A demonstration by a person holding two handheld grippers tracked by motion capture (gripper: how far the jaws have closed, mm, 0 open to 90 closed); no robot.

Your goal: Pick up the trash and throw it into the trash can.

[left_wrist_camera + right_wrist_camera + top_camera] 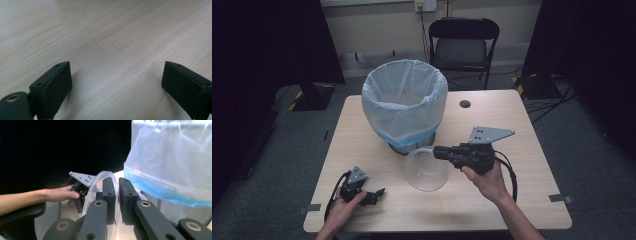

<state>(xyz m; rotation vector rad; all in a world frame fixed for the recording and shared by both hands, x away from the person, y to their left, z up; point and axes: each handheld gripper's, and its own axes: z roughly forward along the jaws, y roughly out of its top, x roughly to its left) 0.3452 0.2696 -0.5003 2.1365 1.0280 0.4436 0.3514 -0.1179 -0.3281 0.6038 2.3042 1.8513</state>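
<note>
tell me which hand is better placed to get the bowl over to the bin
Right. The right gripper is already shut on the bowl rim beside the bin; the left gripper lies open on the table, away from both.

Black grippers (pixel 439 151), grey three-cornered plates, brass pins, trailing cables

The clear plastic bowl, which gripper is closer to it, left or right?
Right. The right gripper is shut on the clear plastic bowl at its rim. The left gripper rests apart from it, open, on the table.

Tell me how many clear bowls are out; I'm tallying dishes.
1: the clear plastic bowl sits before the lined bin, its rim pinched by the right gripper. The bin's inside is partly hidden.
</note>
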